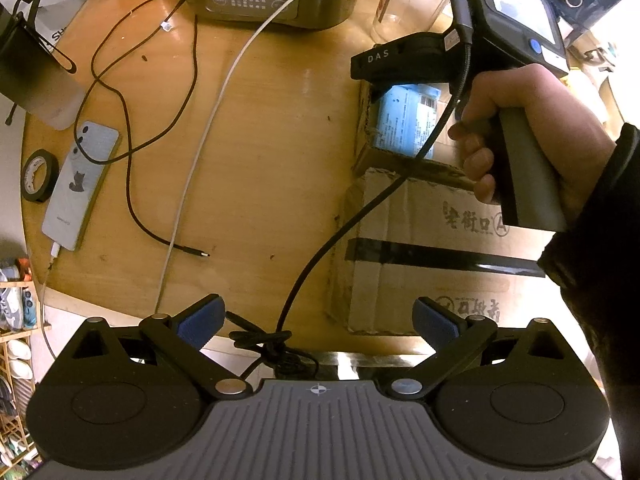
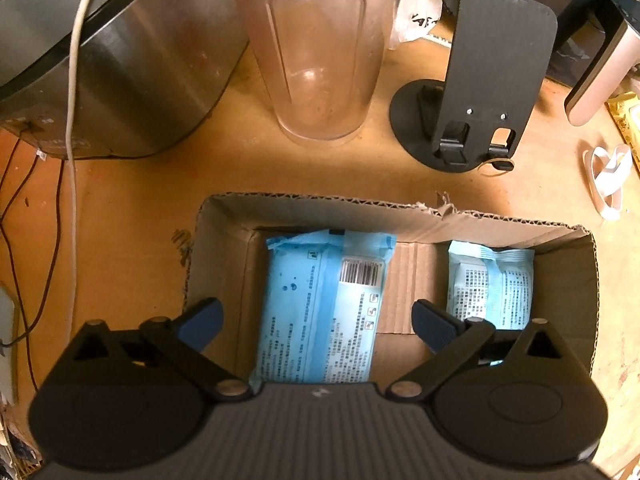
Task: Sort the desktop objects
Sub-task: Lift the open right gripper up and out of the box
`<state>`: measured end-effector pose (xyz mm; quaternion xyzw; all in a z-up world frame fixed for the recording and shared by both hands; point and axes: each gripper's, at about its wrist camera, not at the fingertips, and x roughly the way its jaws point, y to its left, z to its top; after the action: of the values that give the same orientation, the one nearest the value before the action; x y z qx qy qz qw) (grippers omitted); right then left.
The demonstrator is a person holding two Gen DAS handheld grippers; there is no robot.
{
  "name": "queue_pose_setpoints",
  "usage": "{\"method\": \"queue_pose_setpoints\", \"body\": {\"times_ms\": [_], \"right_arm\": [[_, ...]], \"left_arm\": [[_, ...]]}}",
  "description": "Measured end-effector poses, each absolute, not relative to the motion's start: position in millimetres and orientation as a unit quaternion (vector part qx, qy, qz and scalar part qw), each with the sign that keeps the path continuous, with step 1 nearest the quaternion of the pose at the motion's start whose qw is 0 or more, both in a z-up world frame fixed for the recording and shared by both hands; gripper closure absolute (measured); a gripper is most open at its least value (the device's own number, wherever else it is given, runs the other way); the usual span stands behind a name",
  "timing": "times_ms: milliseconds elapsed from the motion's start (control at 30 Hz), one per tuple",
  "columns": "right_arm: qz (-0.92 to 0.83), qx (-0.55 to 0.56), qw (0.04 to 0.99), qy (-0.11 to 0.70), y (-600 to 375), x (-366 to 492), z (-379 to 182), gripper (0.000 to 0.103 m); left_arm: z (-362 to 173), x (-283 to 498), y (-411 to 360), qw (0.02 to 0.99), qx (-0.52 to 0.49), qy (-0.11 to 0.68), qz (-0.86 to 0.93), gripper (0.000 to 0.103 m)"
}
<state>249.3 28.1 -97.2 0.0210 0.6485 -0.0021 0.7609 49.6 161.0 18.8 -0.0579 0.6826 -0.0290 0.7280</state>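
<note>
- Releasing is the step in hand: the right claw (image 2: 318, 320) hangs over the open brown cardboard box (image 2: 400, 216), pointing down, its blue pads spread wide and pinching nothing.
- The large light-blue plastic wipes packet (image 2: 320, 312) lies flat on the box floor, between the pads but apart from them; a smaller light-blue packet (image 2: 490, 284) lies beside it, towards the box's right wall.
- To finish well, lift the right claw straight up with the pads wide, so neither catches the packet's crimped edge or the torn box rim.
- The left claw (image 1: 318, 320) is also spread and empty, hovering above the edge of the round wooden surface (image 1: 260, 160).
- Left to sort, I judge: the pale-blue phone (image 1: 78, 184), the black tape roll (image 1: 38, 176) and the loose black cable (image 1: 132, 196).
- Next, approach the tape roll from above, since the cables crossing near the phone could snag a pad.
</note>
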Motion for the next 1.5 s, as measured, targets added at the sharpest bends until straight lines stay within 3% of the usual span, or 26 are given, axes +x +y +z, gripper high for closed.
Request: {"method": "queue_pose_setpoints", "body": {"times_ms": [533,1500], "right_arm": [[0.000,0.025,0.765,0.644,19,244,-86,0.000],[0.027,0.032,0.779,0.625,15,227,-14,0.000]], "left_arm": [[22,42,156,0.731,-0.058,0.679,-0.027,0.000],[30,37,143,0.740,-0.054,0.669,-0.029,0.000]]}}
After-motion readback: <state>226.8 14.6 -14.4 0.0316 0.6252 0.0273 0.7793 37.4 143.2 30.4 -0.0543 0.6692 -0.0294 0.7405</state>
